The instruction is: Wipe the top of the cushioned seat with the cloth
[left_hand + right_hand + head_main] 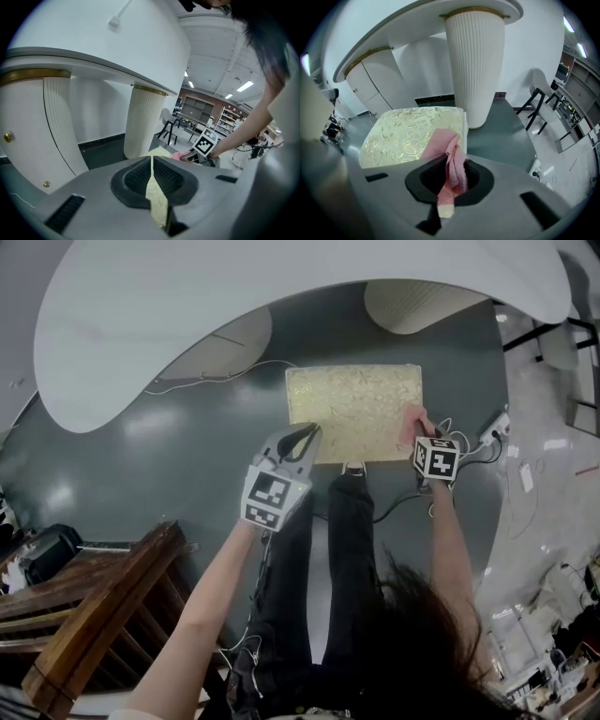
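Between the jaws of the right gripper (451,176) a pink cloth (443,143) is pinched, on the cushioned seat (403,136); the left gripper (152,176) is pressed together, empty.

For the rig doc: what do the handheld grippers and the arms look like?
Left gripper and right gripper: matte grey shells, black ribbed pads. Each carries a cube of black-and-white square markers. Forearms bare, no sleeves in view.
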